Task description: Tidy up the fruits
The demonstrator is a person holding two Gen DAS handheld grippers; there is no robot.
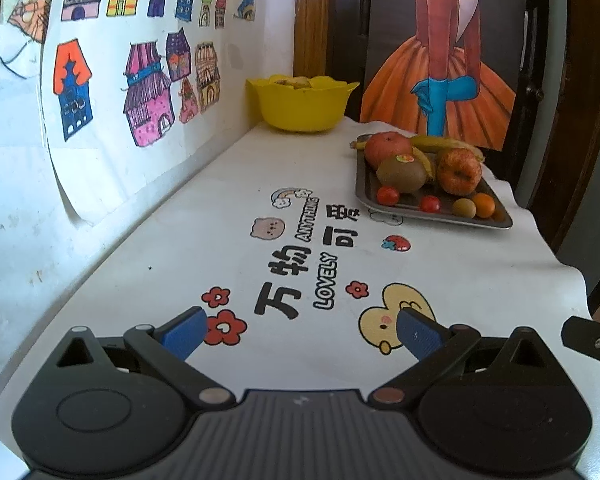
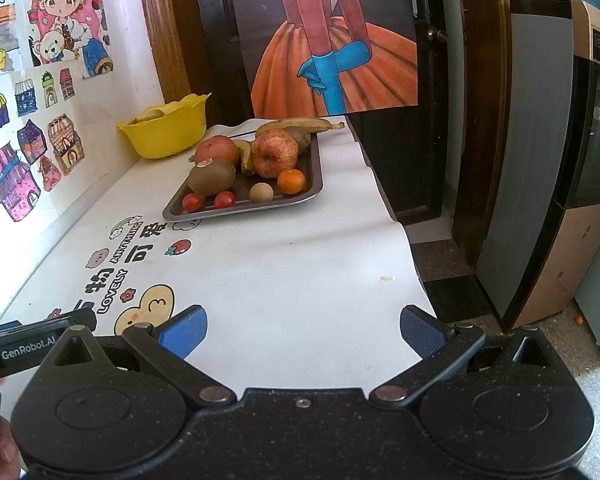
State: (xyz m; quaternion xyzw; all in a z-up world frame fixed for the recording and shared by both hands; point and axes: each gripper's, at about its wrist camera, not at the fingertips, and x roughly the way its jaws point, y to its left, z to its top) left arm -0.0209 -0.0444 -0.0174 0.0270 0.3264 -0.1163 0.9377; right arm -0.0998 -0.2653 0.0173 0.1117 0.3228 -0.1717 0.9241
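A dark metal tray (image 1: pixel 496 222) (image 2: pixel 172 213) at the table's far end holds two apples (image 1: pixel 459 171) (image 2: pixel 274 153), a kiwi (image 1: pixel 401 172) (image 2: pixel 211 176), bananas (image 1: pixel 446 144) (image 2: pixel 300 123), two cherry tomatoes (image 1: pixel 388 195) (image 2: pixel 224 199), a small orange (image 1: pixel 483 205) (image 2: pixel 291 181) and a small tan fruit (image 2: pixel 261 192). Behind it, a yellow bowl (image 1: pixel 302 107) (image 2: pixel 168 132) has pale fruit inside. My left gripper (image 1: pixel 300 332) is open and empty over the near tablecloth. My right gripper (image 2: pixel 302 332), beside it, is also open and empty.
The white printed tablecloth (image 1: pixel 260 248) (image 2: pixel 292 264) runs along a wall with drawings (image 1: pixel 140 80) on the left. A door with a dress poster (image 2: pixel 332 40) stands behind the table. The table's right edge drops to the floor, where an appliance (image 2: pixel 560 160) stands.
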